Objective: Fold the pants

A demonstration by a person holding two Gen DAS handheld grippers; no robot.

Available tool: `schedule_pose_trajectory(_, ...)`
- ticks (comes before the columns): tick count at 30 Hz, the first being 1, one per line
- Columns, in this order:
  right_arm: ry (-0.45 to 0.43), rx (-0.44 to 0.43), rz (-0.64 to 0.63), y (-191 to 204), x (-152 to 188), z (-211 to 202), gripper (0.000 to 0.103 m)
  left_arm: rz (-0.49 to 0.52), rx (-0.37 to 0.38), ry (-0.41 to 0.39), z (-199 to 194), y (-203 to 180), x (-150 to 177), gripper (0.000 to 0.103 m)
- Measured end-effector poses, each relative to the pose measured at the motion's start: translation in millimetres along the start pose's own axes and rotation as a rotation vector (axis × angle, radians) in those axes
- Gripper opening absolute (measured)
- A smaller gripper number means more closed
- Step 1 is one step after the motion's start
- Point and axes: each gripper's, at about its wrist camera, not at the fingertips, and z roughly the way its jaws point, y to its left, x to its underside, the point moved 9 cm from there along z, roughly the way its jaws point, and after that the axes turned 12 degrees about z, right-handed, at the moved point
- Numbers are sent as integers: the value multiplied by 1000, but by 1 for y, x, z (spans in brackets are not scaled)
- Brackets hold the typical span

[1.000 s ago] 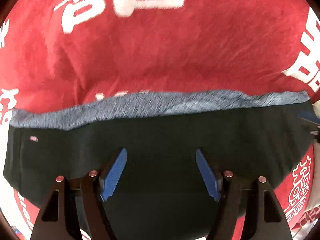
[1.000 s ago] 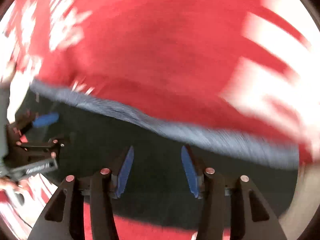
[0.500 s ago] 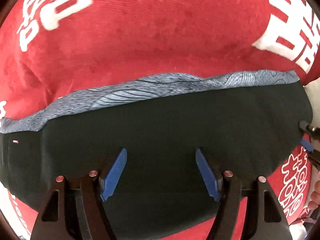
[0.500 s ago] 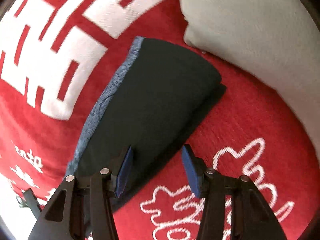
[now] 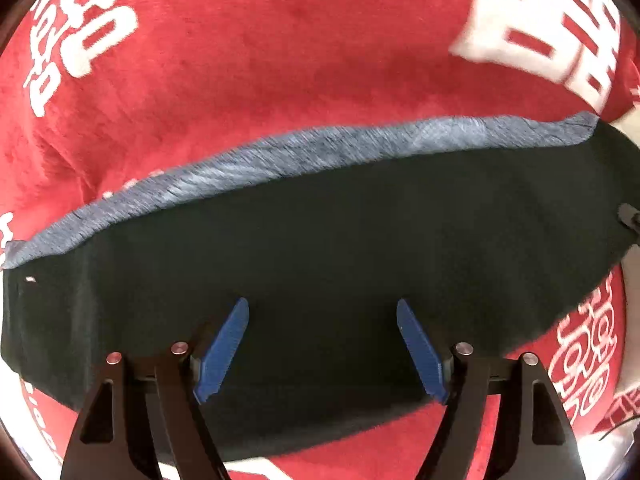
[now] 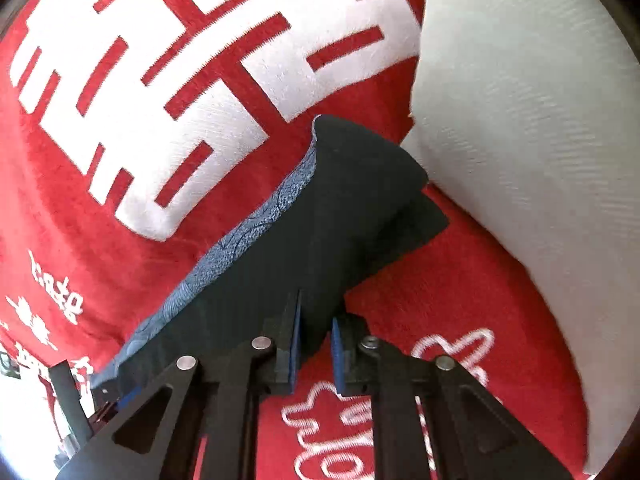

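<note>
Soft dark pants [image 5: 360, 248] lie folded on the red blanket [image 5: 280, 80], beside the white pillow [image 6: 520, 120].
Light and limp, they look best pinched at a doubled edge. The left hand-held gripper [image 5: 322, 344] hovers over them, wide apart and empty; the right hand-held gripper [image 6: 316, 340] is nearly closed on their near edge.

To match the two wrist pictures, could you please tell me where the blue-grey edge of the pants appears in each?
Left wrist: blue-grey edge arcs across mid-frame above the dark pants.
Right wrist: it runs diagonally, left of centre.
Shared landmark: red blanket with white characters.
</note>
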Motion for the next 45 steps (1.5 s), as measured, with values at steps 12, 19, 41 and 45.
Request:
schedule_pose_trajectory(12, 25, 164, 19, -23, 19, -7, 54, -46, -86, -96, -35, 63, -5, 80)
schedule_pose_trajectory(19, 82, 18, -245, 103, 60, 27, 52, -59, -151, -79, -5, 115, -49, 80)
schedule_pose_trajectory(41, 313, -44, -388, 170, 155, 70, 103, -159, -88, -27, -56, 216, 98, 92)
schedule_pose_trajectory(45, 487, -273, -203, 200, 213, 56, 95, -171, -51, 1, -57, 223, 111, 92)
